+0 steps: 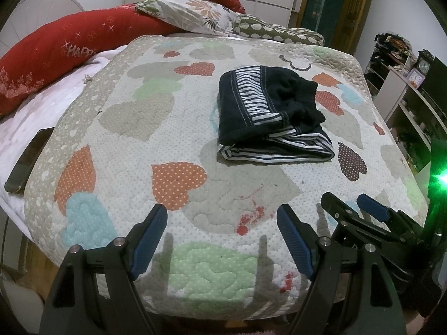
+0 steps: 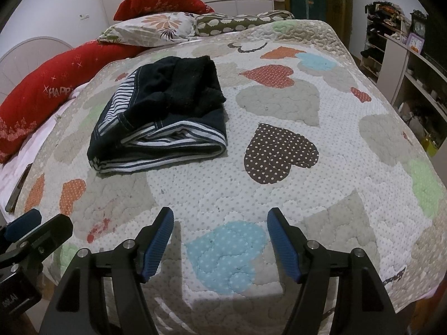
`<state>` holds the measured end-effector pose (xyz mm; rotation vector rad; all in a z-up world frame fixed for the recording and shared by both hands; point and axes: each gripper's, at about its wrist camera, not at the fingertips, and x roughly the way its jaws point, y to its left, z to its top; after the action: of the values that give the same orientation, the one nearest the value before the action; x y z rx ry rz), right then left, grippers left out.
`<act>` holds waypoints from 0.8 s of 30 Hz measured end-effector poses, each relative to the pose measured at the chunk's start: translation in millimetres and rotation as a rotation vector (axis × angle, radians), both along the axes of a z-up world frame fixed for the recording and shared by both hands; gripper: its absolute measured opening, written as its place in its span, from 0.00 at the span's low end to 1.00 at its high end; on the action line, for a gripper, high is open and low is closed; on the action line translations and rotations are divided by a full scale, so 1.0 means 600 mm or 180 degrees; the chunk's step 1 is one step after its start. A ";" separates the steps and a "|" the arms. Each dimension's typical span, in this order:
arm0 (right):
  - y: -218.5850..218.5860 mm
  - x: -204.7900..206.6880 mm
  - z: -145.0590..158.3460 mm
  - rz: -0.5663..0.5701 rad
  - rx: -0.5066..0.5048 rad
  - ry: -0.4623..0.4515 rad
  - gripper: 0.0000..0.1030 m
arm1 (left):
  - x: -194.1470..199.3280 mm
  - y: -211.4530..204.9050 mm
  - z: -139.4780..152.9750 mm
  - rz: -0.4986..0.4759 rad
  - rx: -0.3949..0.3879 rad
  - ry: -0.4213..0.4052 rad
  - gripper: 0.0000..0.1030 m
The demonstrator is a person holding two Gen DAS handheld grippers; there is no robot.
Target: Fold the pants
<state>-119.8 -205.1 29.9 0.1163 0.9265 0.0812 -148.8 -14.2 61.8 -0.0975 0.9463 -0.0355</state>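
On quilt (image 1: 117,139): folded pants (image 1: 268,114) well ahead of both tools, untouched.

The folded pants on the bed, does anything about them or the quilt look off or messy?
The pants are folded into a bundle, but loosely: the top layer is rumpled and bunched, and the striped edges do not line up. The quilt has red blotches like stains near its front edge. Both grippers are open and hold nothing.

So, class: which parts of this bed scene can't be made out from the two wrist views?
- Pants: inner layers, hidden by their own folds, both views.
- Red pillow: its lettering runs behind the quilt, both views.
- Dark flat object: too indistinct to identify, left view.
- Shelf items: too small, right view.
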 end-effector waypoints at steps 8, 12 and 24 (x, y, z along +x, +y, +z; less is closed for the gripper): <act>-0.001 0.001 0.000 0.0001 -0.0004 -0.0004 0.71 | 0.001 0.002 -0.001 0.0003 -0.0006 0.0005 0.77; 0.000 0.001 0.000 0.0001 -0.0002 -0.0004 0.71 | 0.002 0.003 -0.001 -0.0004 -0.0005 0.0007 0.77; 0.000 0.002 0.001 0.0001 -0.0009 -0.0010 0.71 | 0.002 0.004 -0.001 -0.0002 -0.0002 -0.0002 0.78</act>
<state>-118.7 -205.2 30.8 0.1134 0.9235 0.0802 -147.7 -11.7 61.0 -0.0977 0.9457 -0.0363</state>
